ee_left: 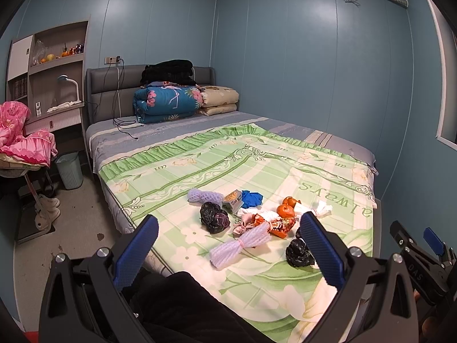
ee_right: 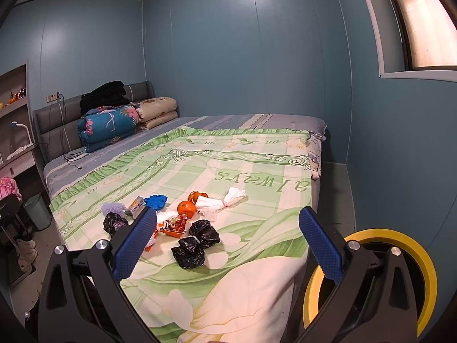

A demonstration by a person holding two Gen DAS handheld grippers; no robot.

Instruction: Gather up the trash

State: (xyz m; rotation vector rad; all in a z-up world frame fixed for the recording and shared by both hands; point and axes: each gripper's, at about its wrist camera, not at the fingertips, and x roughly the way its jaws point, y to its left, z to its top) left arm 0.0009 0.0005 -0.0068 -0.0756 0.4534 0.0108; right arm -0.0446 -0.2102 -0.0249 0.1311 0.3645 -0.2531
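Observation:
Trash lies in a cluster on the green floral bedspread (ee_left: pixel 257 168) (ee_right: pixel 228 171): a white foam net (ee_left: pixel 241 245), a lilac foam net (ee_left: pixel 204 196) (ee_right: pixel 112 208), black plastic bags (ee_left: pixel 214 217) (ee_left: pixel 298 253) (ee_right: pixel 197 243) (ee_right: pixel 114 223), a red-orange wrapper (ee_left: pixel 281 224) (ee_right: pixel 172 225), a small snack box (ee_left: pixel 232 200), a blue glove (ee_left: pixel 251 198) (ee_right: pixel 155 201), white tissues (ee_left: pixel 322 208) (ee_right: pixel 225 201) and orange peel (ee_left: pixel 285 208) (ee_right: pixel 187 207). My left gripper (ee_left: pixel 228 245) is open and empty, above the bed's near edge. My right gripper (ee_right: pixel 227 243) is open and empty, short of the black bags; it also shows in the left wrist view (ee_left: pixel 422 245).
A pale green waste bin (ee_left: pixel 70 170) (ee_right: pixel 37 211) stands on the floor left of the bed. A yellow round container (ee_right: pixel 400 274) sits low at the right. Folded quilts (ee_left: pixel 168 101) lie by the headboard. A chair with pink bedding (ee_left: pixel 22 140) and a desk are at left.

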